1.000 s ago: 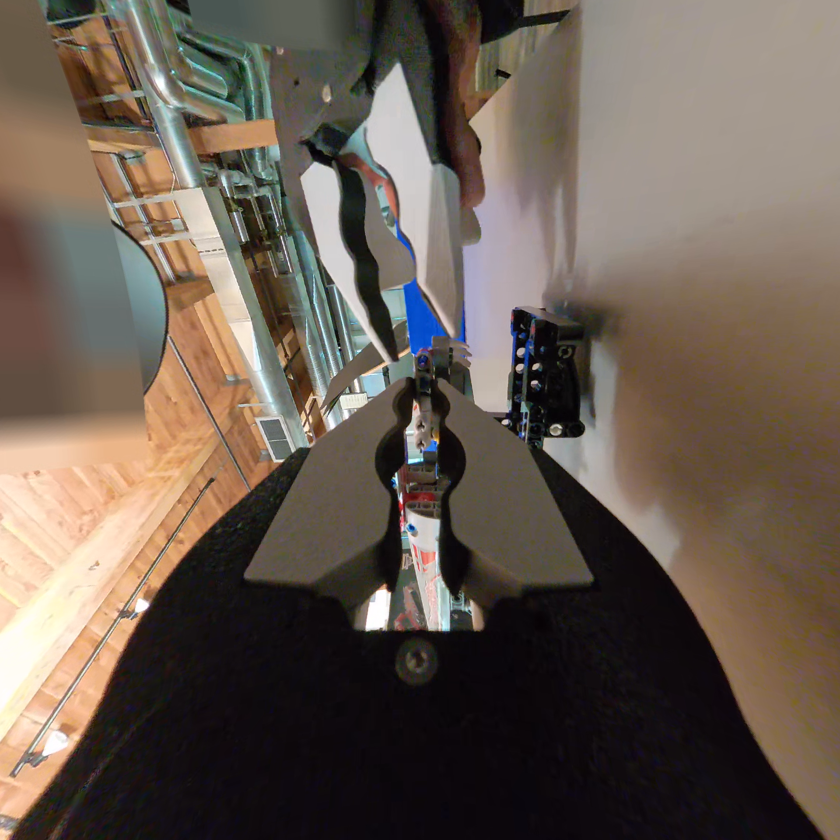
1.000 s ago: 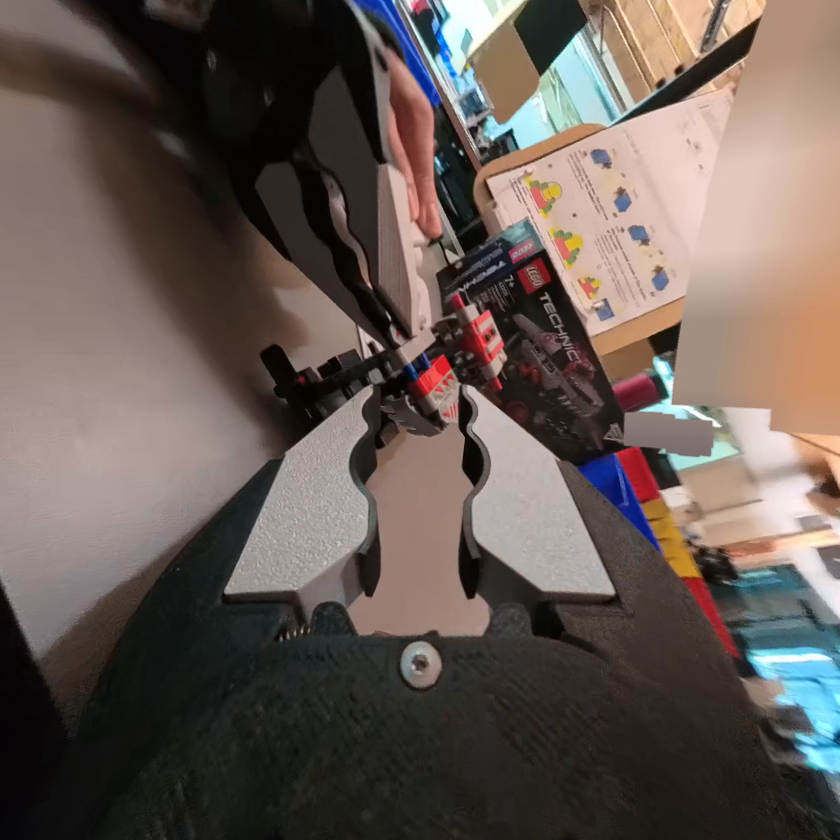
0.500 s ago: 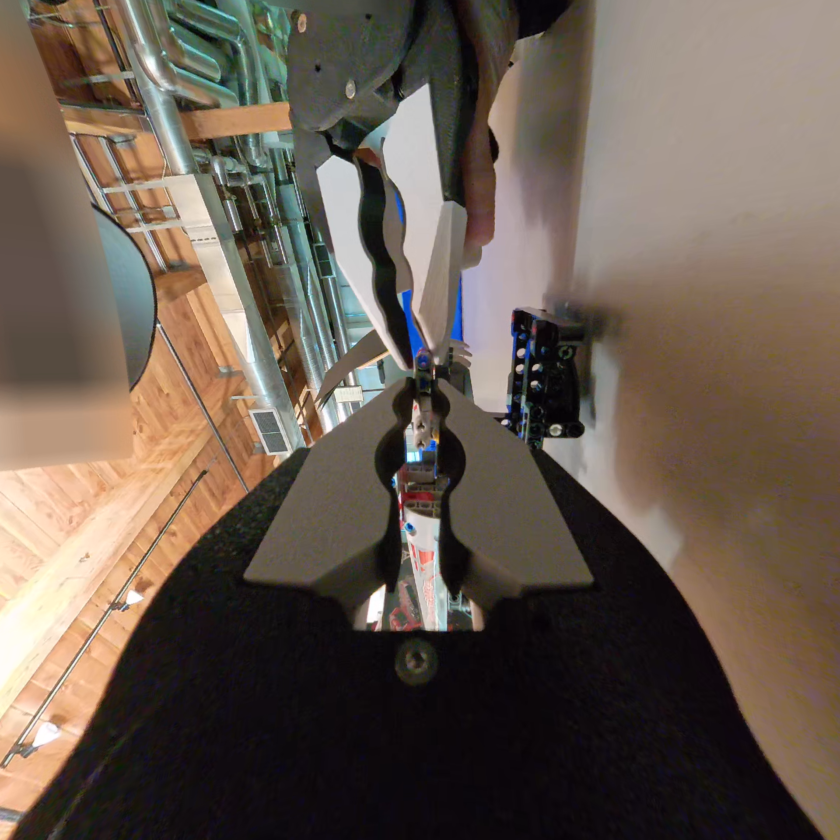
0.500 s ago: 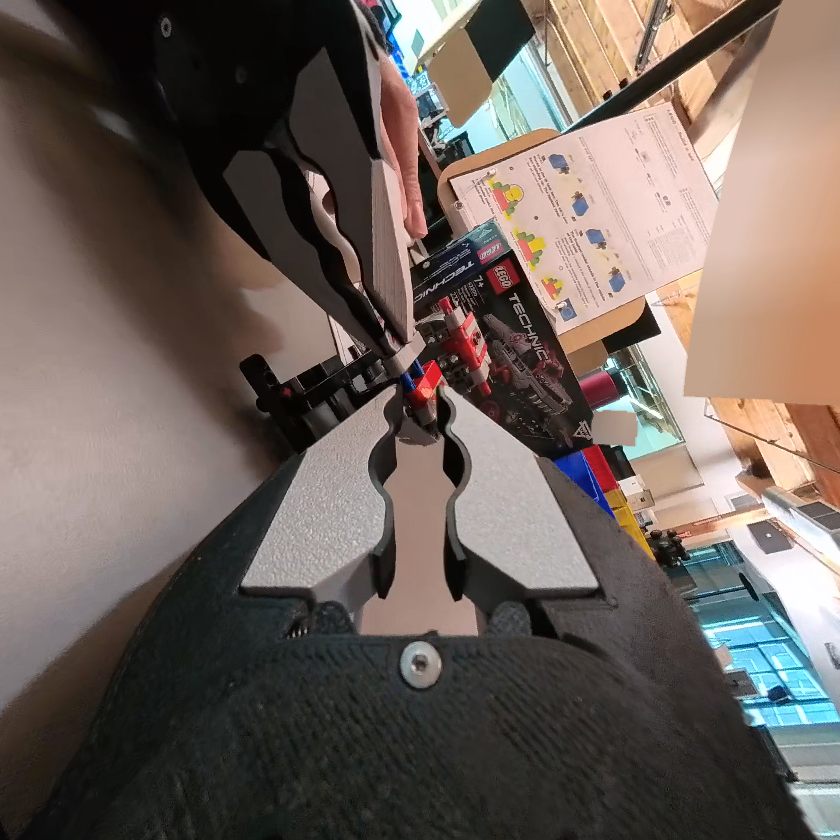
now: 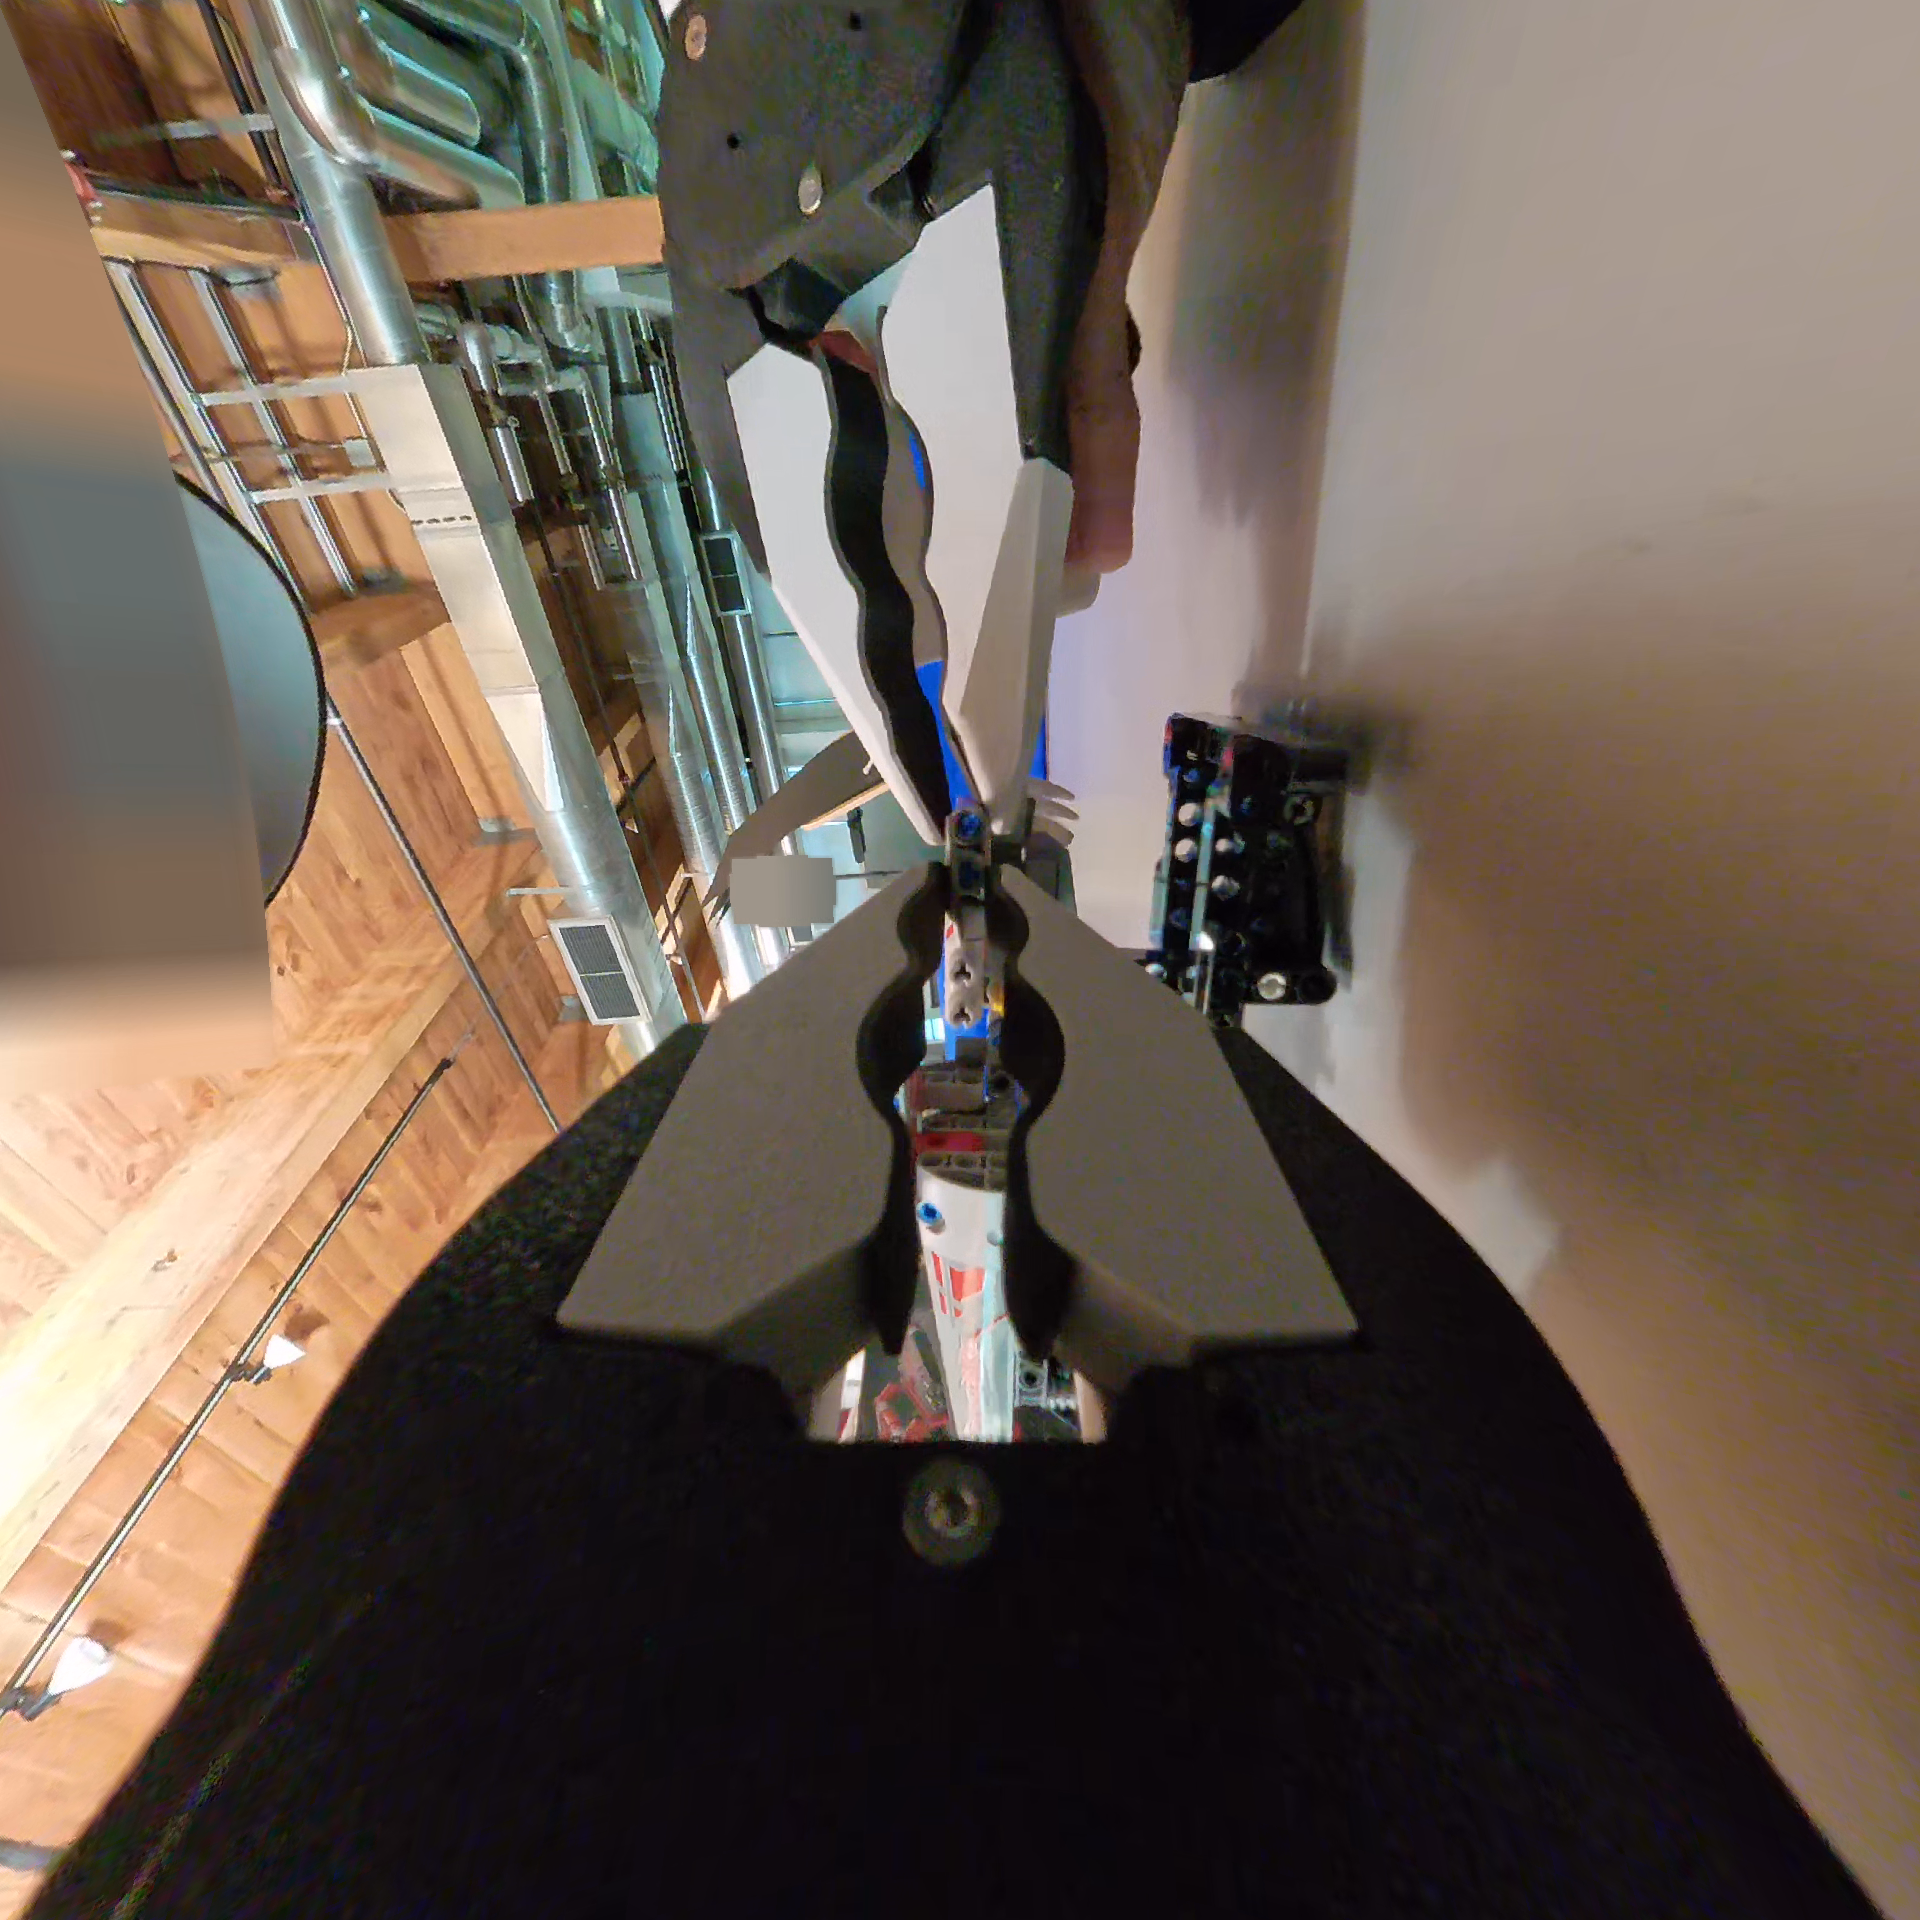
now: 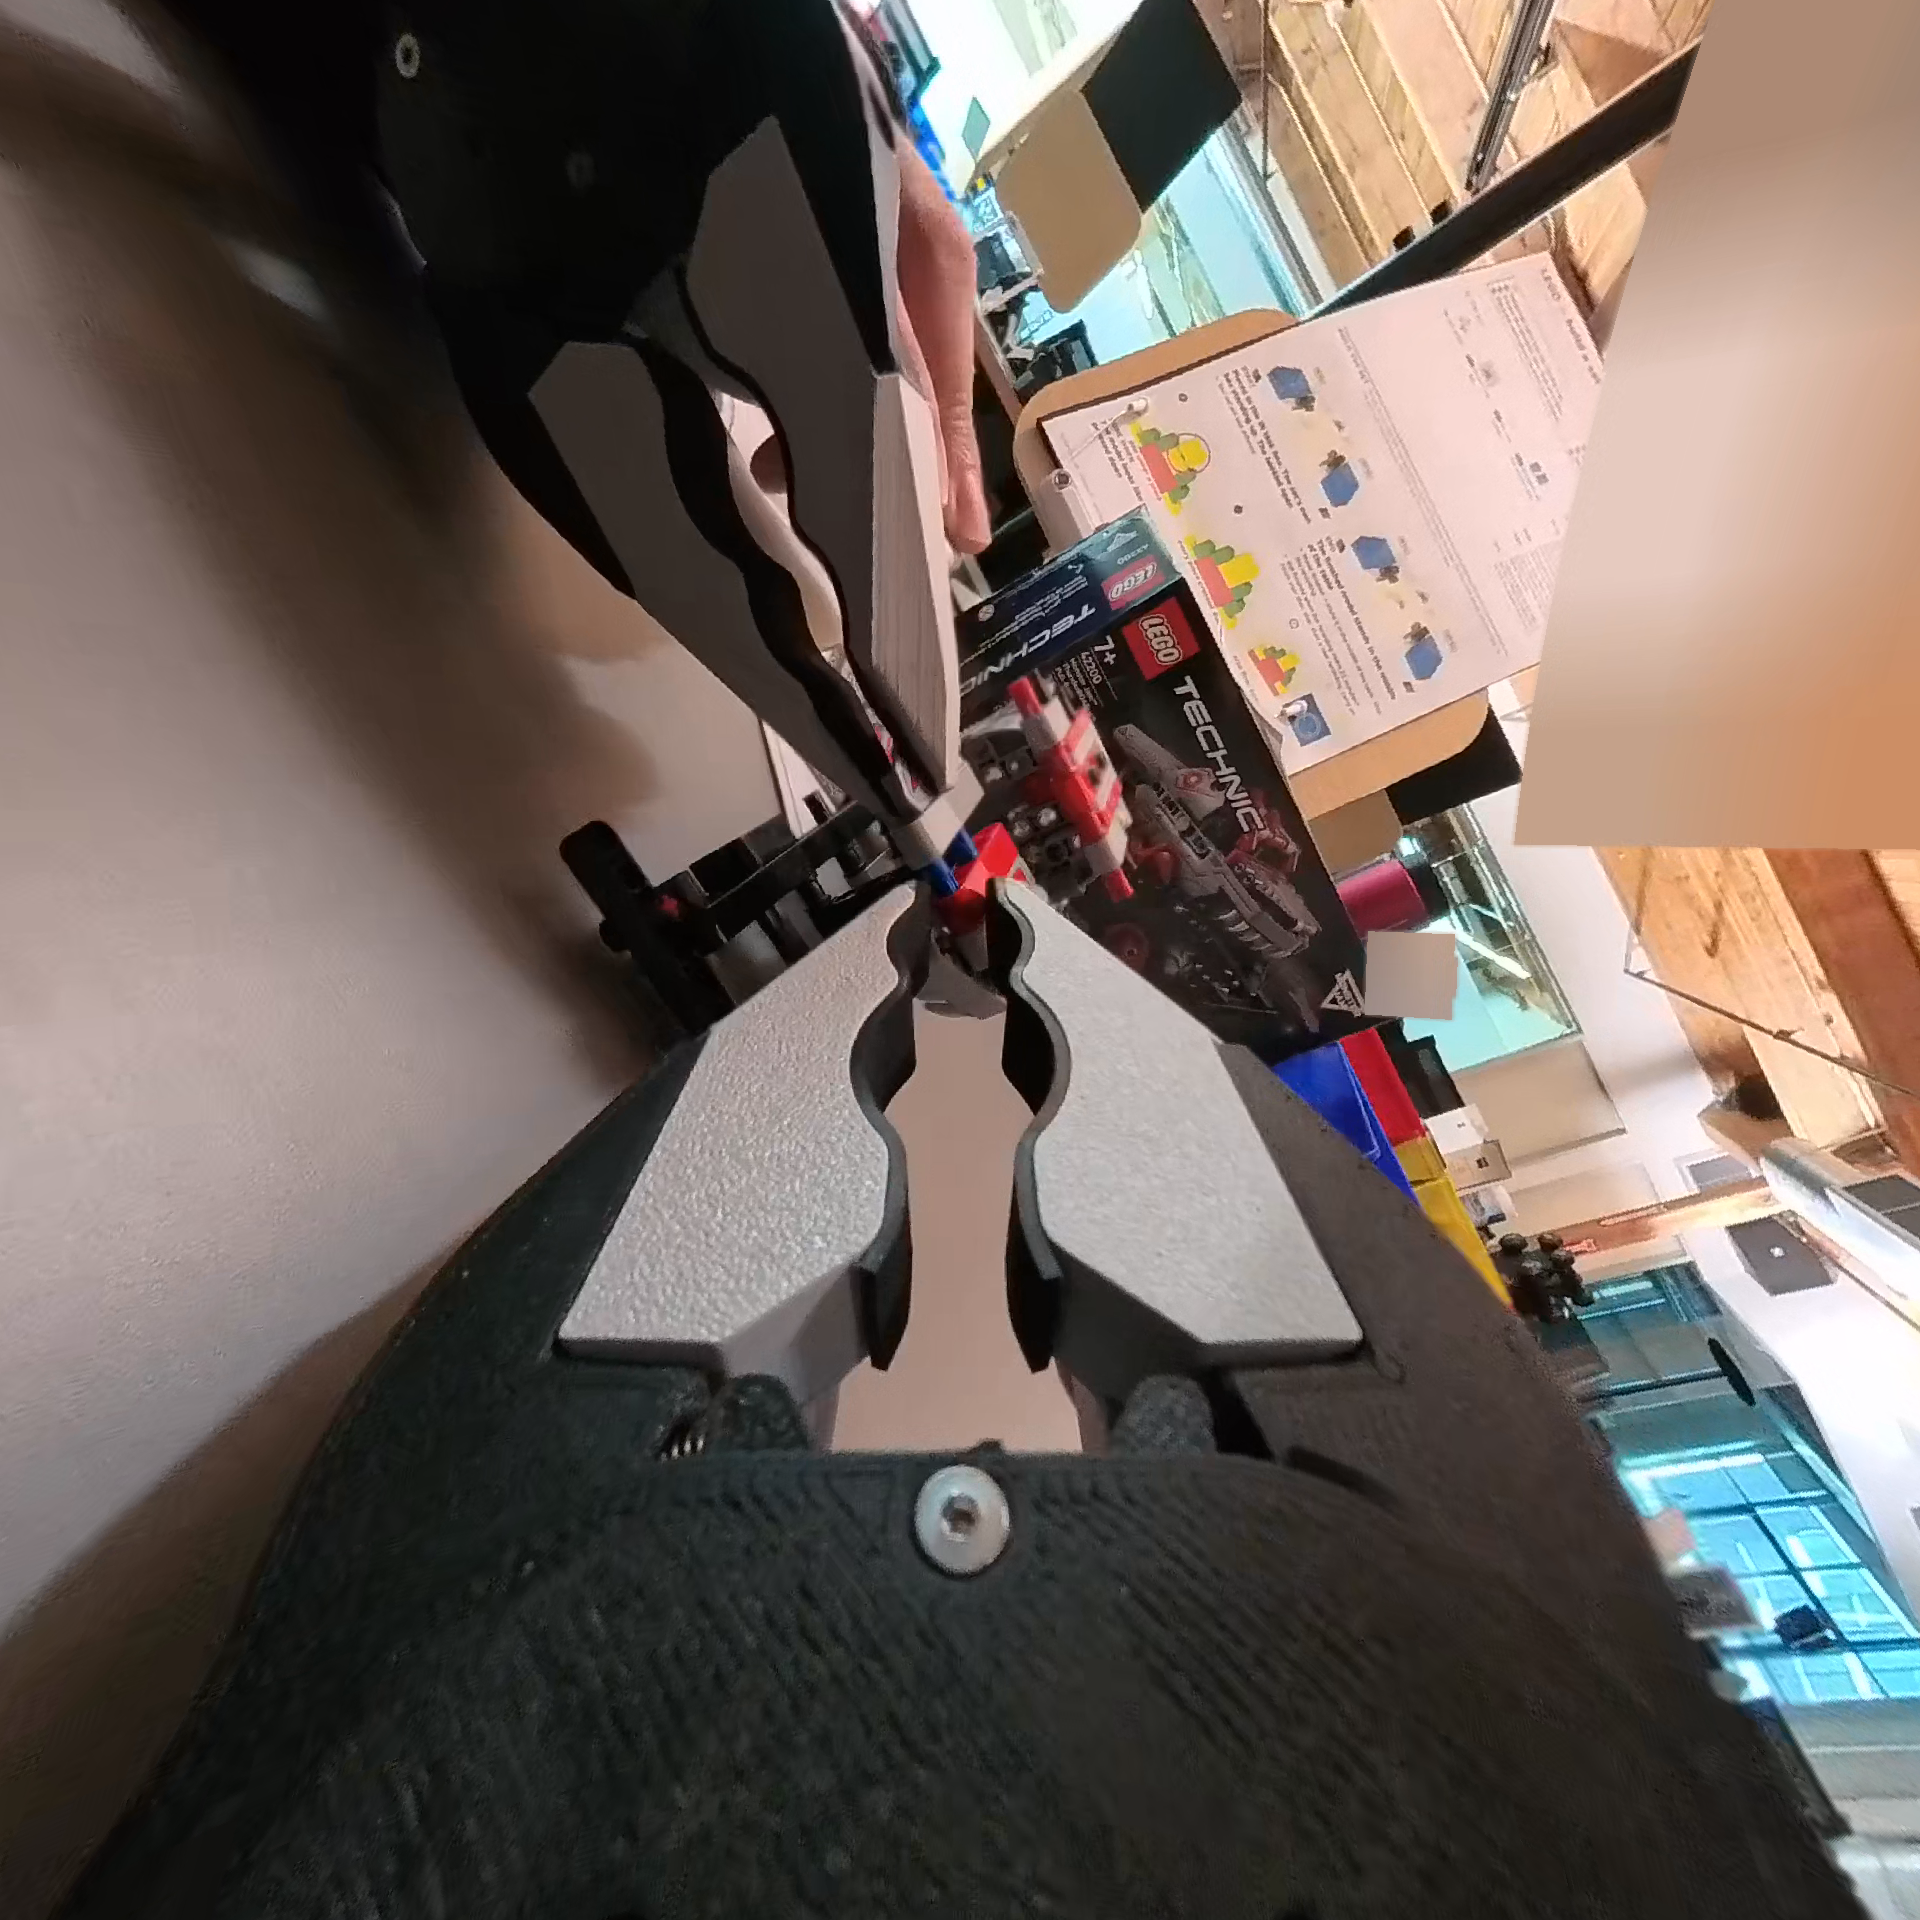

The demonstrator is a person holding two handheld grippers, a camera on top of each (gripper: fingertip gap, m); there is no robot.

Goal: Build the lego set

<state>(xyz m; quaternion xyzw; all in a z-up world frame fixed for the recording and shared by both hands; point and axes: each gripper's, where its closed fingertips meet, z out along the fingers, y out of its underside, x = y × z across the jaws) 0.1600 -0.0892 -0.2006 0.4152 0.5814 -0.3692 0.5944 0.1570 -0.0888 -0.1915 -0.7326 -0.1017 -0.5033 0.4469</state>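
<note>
My left gripper (image 5: 971, 883) is shut on a small lego subassembly (image 5: 966, 940), a grey beam with blue pins and a red and white panel running back between the fingers. My right gripper (image 5: 971, 805) comes from above and meets it tip to tip. In the right wrist view my right gripper (image 6: 954, 899) is shut on the red and blue end of the same subassembly (image 6: 971, 878), and the left gripper (image 6: 920, 805) holds it from the upper left. Both hold it in the air above the table (image 5: 1610, 623). A black lego chassis (image 5: 1247, 862) lies on the table just behind.
The black chassis also shows in the right wrist view (image 6: 727, 904). Behind it stand a dark lego box (image 6: 1195, 831), a red and white lego part (image 6: 1070, 769), an instruction sheet on a board (image 6: 1351, 499) and coloured bins (image 6: 1382, 1101). A hand (image 5: 1107, 468) grips the right gripper. Left and right tips are no more than a few centimetres apart.
My right gripper was open a second ago. It has moved in onto the end of the subassembly and closed on it. My left gripper has kept its hold and barely moved.
</note>
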